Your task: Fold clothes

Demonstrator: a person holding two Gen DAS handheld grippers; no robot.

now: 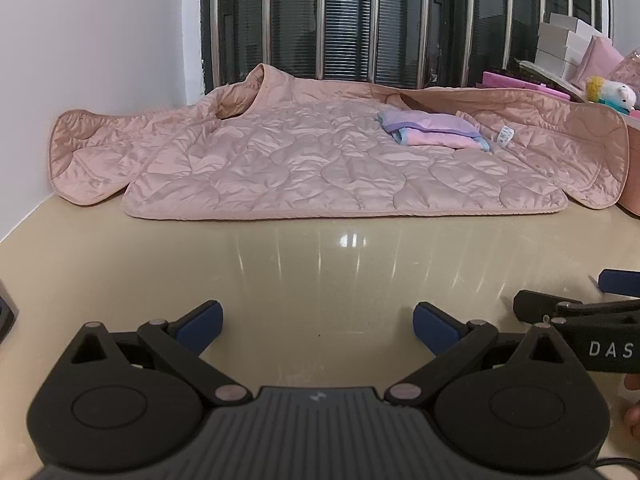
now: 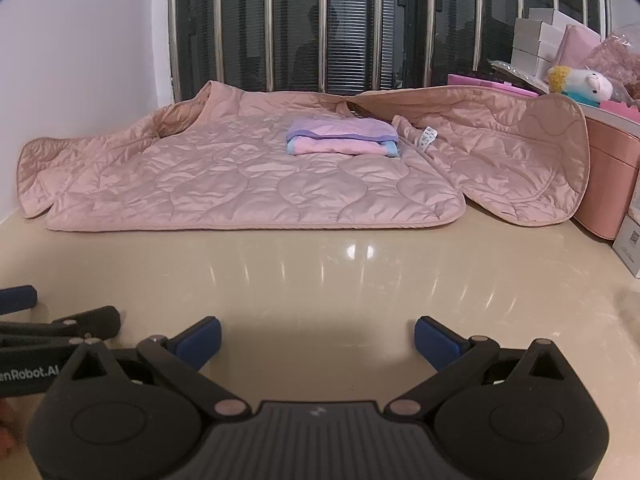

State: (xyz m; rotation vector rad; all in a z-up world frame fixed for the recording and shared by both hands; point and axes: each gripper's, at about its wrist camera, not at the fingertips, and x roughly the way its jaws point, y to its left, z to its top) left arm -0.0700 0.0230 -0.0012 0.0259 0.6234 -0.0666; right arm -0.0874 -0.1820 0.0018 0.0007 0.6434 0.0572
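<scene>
We held both claws, left [image 1: 318, 324] and right [image 2: 318, 338], spread over the bare tabletop [image 1: 320, 264]; we judged the folded cloth [image 1: 434, 133] should come off the pink jacket [image 1: 304, 164] first.

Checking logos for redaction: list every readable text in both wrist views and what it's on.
"DAS", cut off by the frame edge: white letters on the black right tongs in the left wrist view.
"enRobot.AI", start cut off: white letters on the black left tongs in the right wrist view.
White care tag on the pink quilted jacket: print too small to read.
White cardboard box with QR code: unreadable.
</scene>
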